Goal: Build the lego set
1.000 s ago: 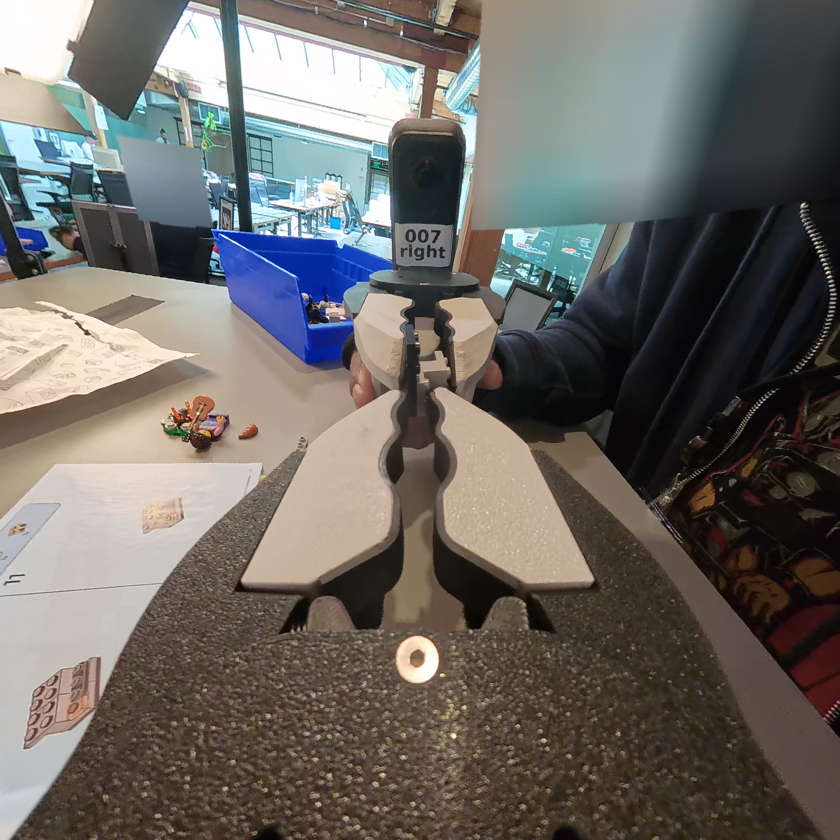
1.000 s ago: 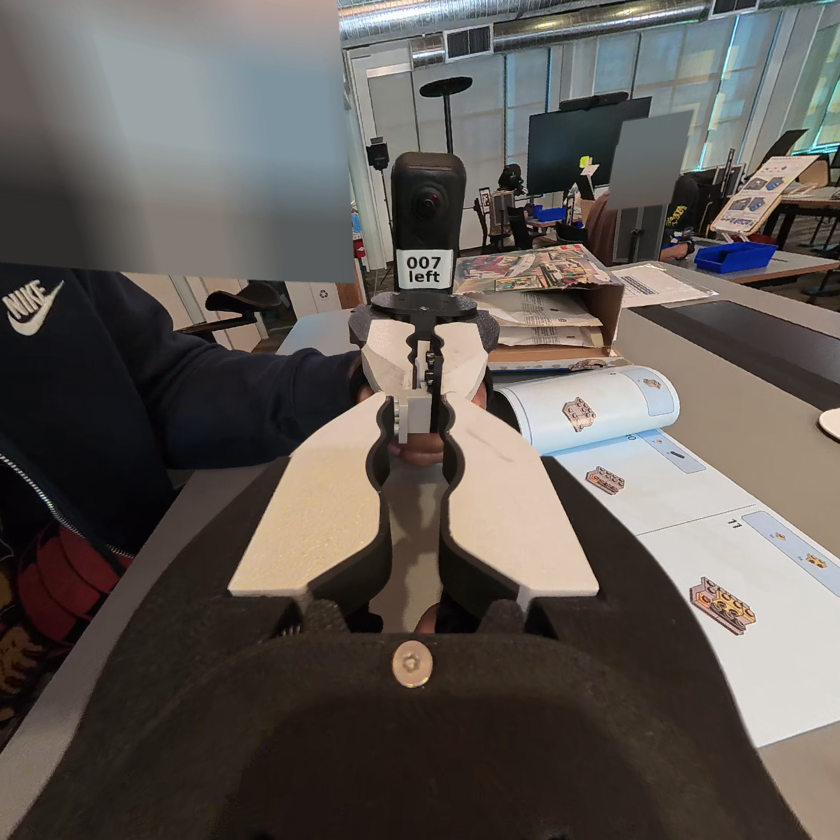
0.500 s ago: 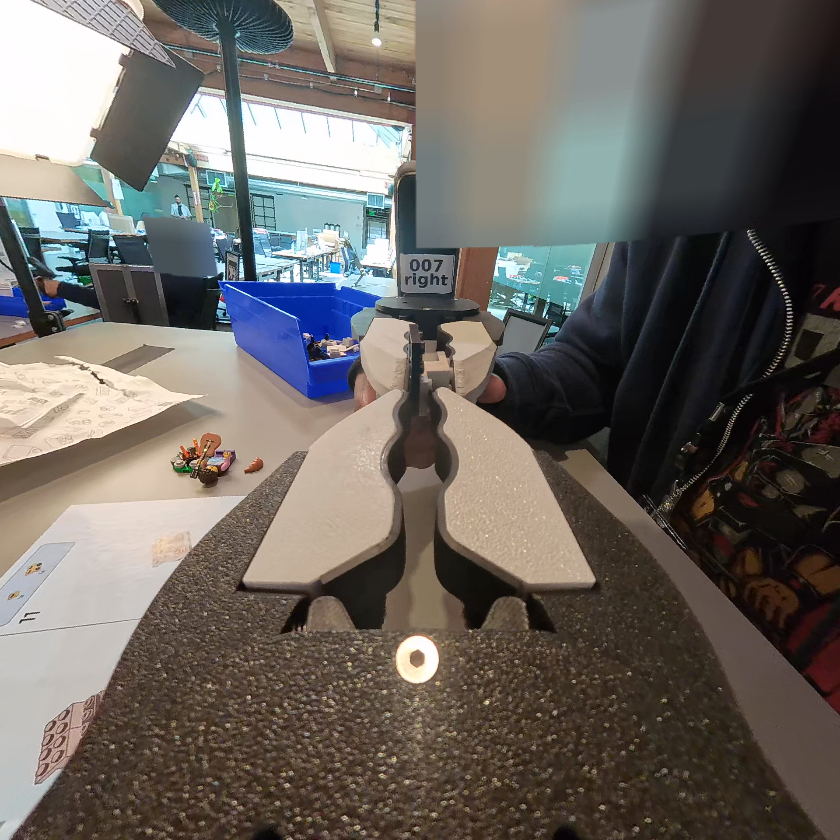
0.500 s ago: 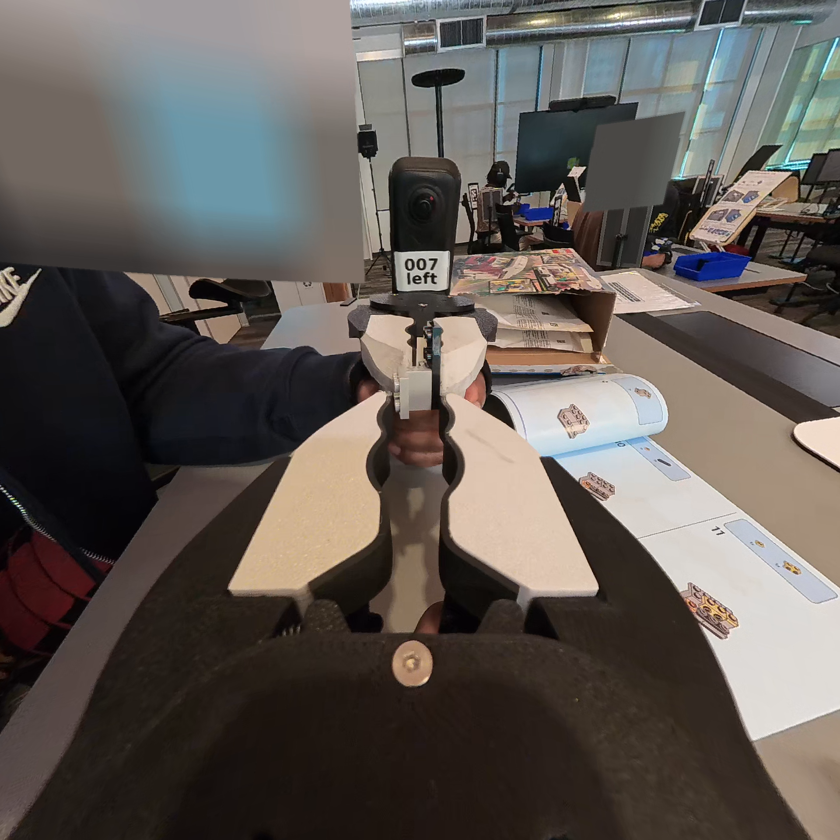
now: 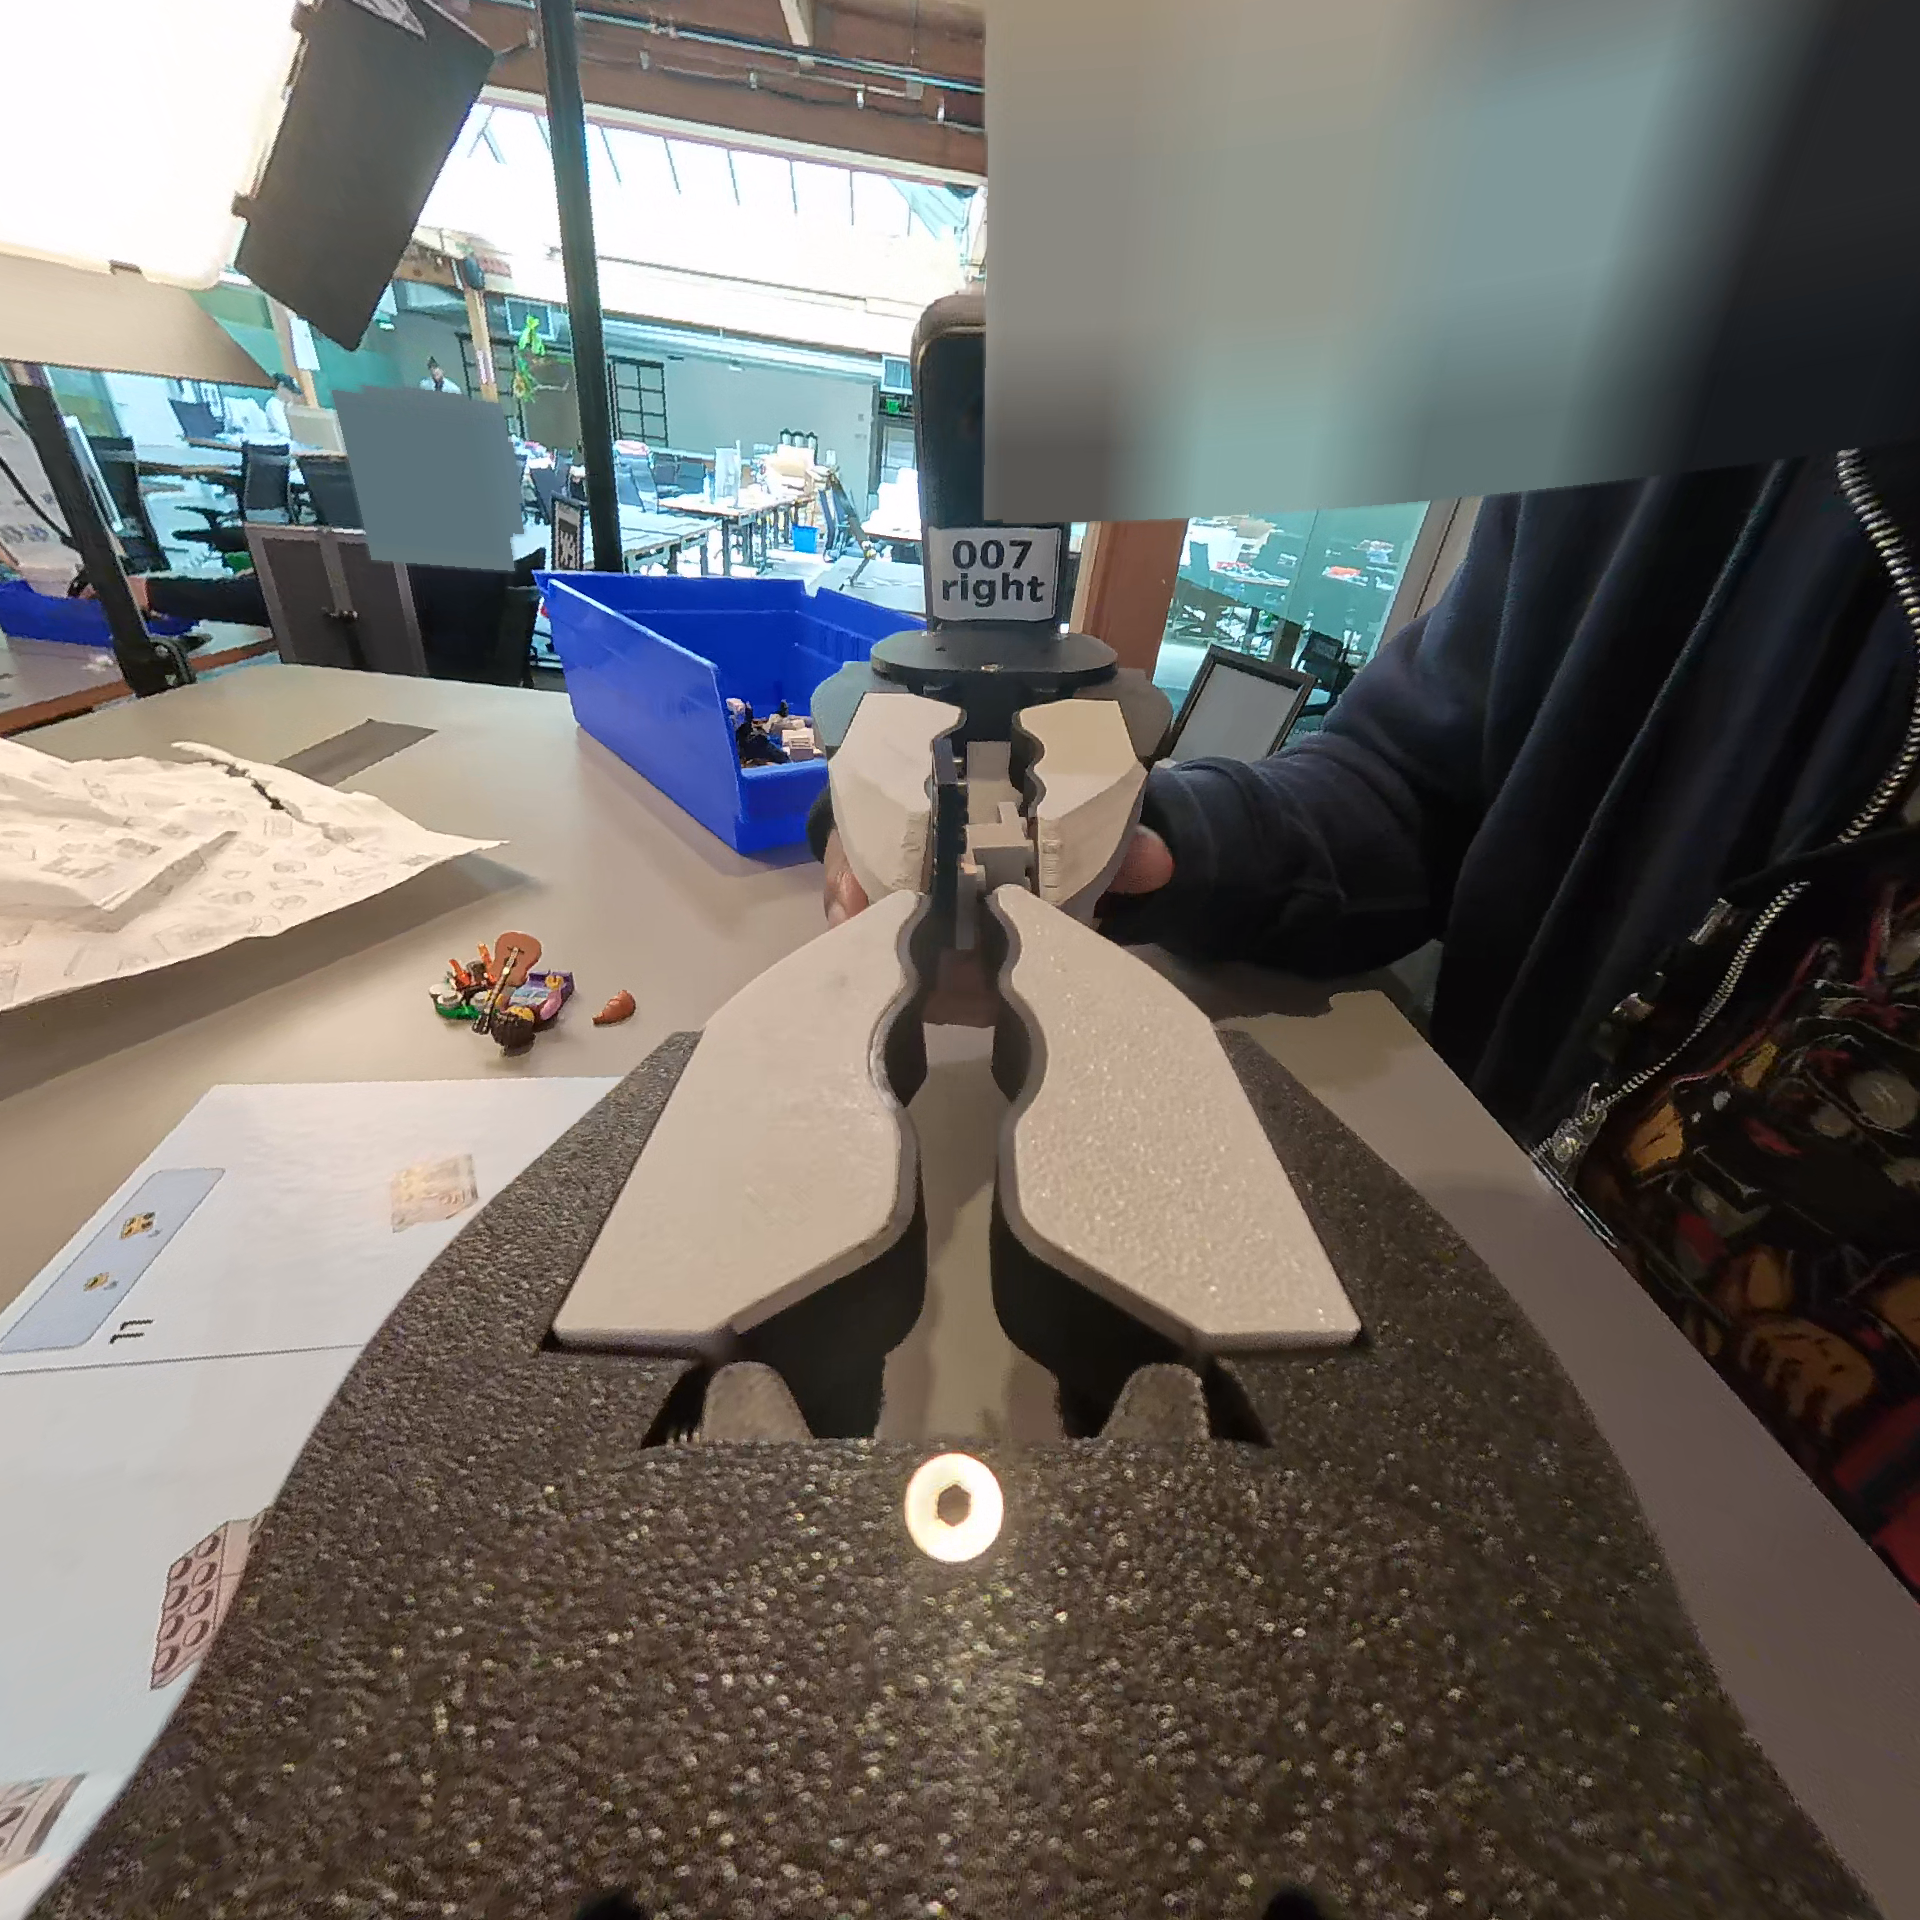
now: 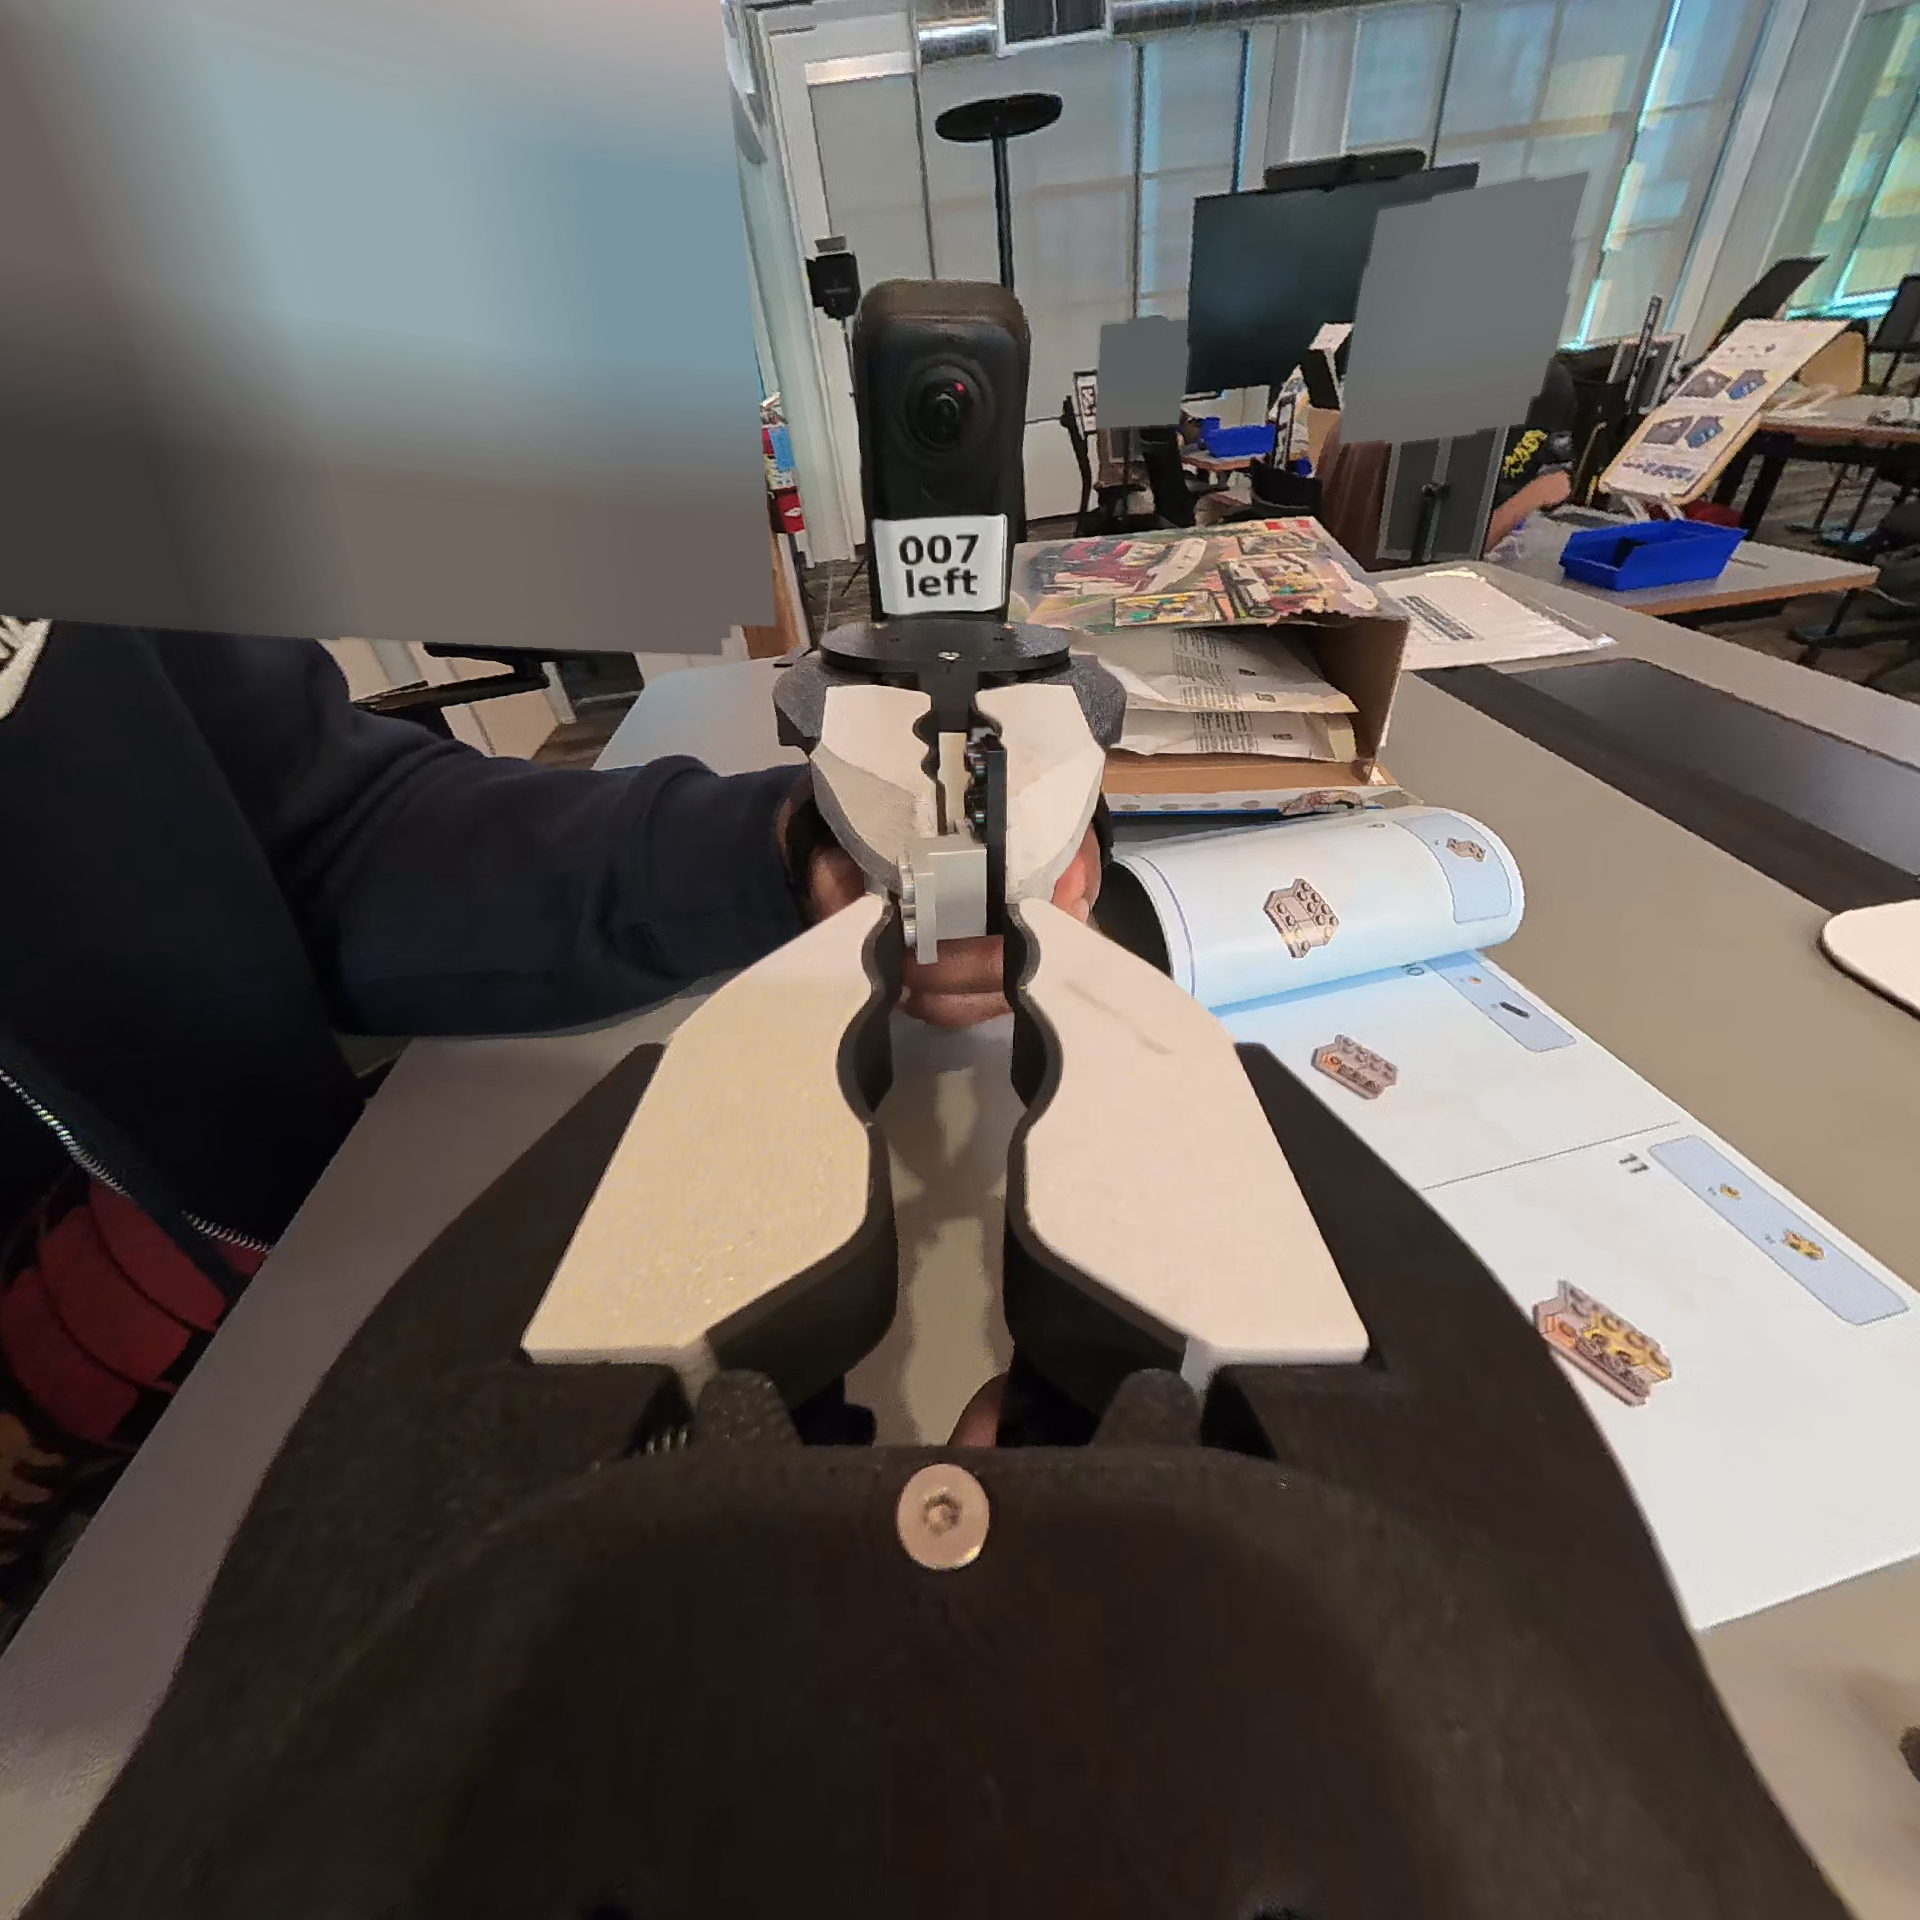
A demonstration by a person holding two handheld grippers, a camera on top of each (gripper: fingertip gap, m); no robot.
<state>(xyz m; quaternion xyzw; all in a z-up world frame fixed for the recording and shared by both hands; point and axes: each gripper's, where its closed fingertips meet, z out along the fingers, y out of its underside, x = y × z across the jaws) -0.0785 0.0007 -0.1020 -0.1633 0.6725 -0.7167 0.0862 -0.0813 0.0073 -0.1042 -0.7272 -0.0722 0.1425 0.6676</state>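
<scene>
My two grippers face each other tip to tip above the grey table (image 5: 644, 914). My left gripper (image 5: 961, 909) is shut on a thin dark plate (image 5: 943, 831) held upright on edge. A light grey brick (image 6: 951, 888) with side studs sits against that plate. My right gripper (image 6: 948, 920) is shut on the grey brick, and its pads press on the brick's sides. The right gripper also shows in the left wrist view (image 5: 982, 821), with the grey brick (image 5: 1000, 847) between its fingers. The left gripper shows in the right wrist view (image 6: 961, 790), with the dark plate (image 6: 995, 821) in its grasp.
A blue bin (image 5: 665, 686) with loose pieces stands behind. A small pile of coloured pieces (image 5: 504, 982) and a crumpled sheet (image 5: 156, 862) lie to the left. An open instruction booklet (image 6: 1455, 1091) and a cardboard box of papers (image 6: 1247, 675) lie on the table. A person's dark sleeve (image 5: 1455, 810) is close. Only a small space, under 4 cm, lies between the two pairs of fingers.
Both grippers stay joined on the plate and brick. The pair has shifted and tilted slightly, so the background moves a little. Neither grasp has changed.
</scene>
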